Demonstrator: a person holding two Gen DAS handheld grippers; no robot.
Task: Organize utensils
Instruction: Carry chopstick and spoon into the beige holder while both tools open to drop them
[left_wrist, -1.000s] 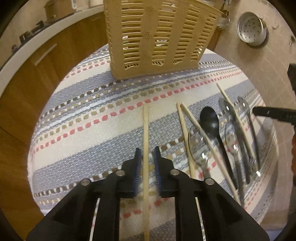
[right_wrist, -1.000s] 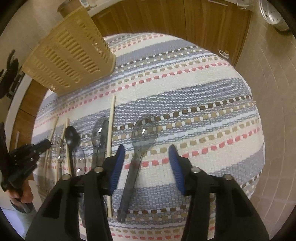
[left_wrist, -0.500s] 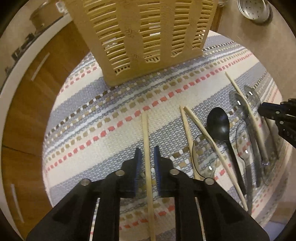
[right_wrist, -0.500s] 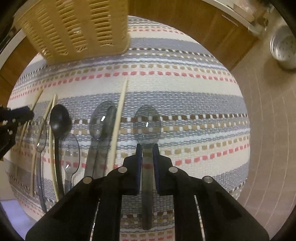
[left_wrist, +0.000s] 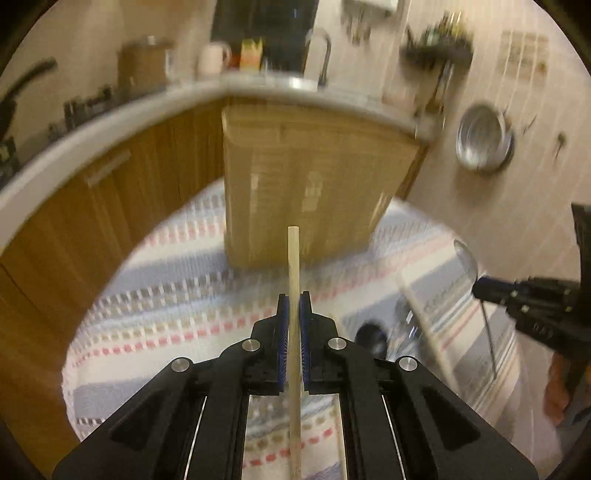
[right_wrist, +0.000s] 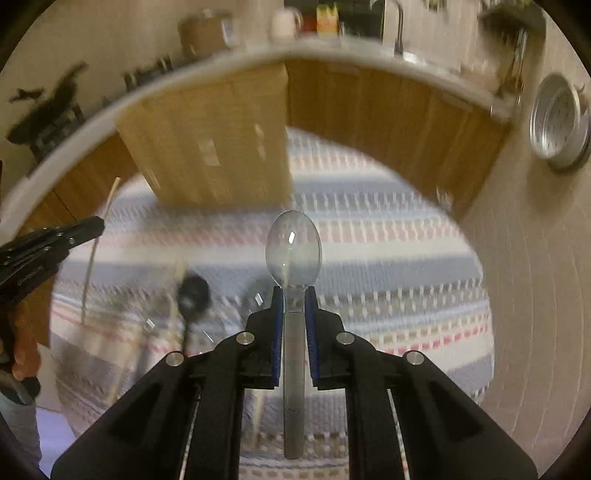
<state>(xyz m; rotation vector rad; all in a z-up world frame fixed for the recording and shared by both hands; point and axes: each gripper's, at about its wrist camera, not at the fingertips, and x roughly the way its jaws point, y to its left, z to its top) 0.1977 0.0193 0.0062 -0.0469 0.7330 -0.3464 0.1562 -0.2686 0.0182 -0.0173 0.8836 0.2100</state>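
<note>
Now both tools grip: chopstick (left_wrist: 293, 280) (left), spoon (right_wrist: 293, 254).

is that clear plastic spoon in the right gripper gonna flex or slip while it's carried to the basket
The clear plastic spoon looks thin and light, so it probably flexes a little. The right gripper clamps the neck just below the bowl, leaving the long handle hanging behind, so it may pivot if bumped. Smooth plastic could slip, though the blue ribbed pads likely help.
</note>
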